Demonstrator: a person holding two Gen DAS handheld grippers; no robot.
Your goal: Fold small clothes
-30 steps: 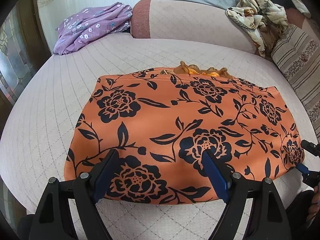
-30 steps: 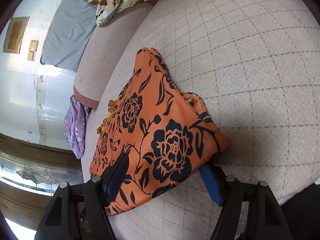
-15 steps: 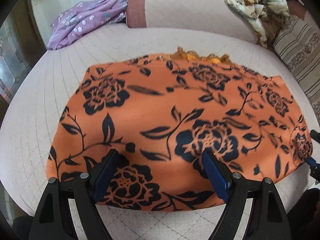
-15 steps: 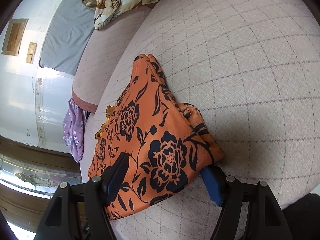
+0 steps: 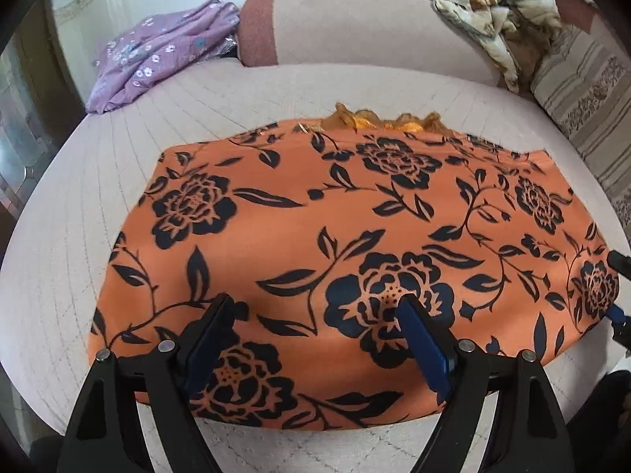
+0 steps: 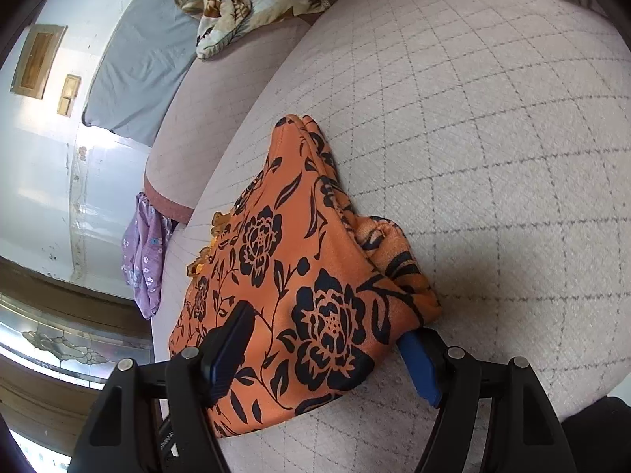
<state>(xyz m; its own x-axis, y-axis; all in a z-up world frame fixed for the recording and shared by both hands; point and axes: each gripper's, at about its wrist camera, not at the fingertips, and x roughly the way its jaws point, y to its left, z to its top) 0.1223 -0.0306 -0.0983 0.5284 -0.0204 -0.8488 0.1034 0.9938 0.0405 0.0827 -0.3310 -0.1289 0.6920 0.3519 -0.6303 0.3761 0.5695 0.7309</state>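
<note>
An orange garment with black flowers (image 5: 315,205) lies folded flat on the pale quilted bed (image 5: 59,236). My left gripper (image 5: 315,315) stands open low over the garment's near edge, its fingertips (image 5: 410,315) above the cloth and nothing pinched. In the right wrist view the garment's right-hand corner (image 6: 323,307) lies between the fingers of my right gripper (image 6: 325,347). One finger rests over the cloth; the blue pad (image 6: 418,358) sits at the folded edge, partly tucked beneath it. The jaws stand wide apart. That right gripper (image 5: 618,287) also shows at the left wrist view's right edge.
A purple flowered garment (image 5: 157,51) lies at the back left by a bolster (image 5: 355,27). A crumpled beige blanket (image 5: 501,12) and a striped cushion (image 5: 587,90) sit at the back right. Bare quilt (image 6: 493,157) stretches right of the garment.
My left gripper has sunk nearer the garment, which now fills more of its view. The right gripper and the cloth corner between its fingers have barely shifted.
</note>
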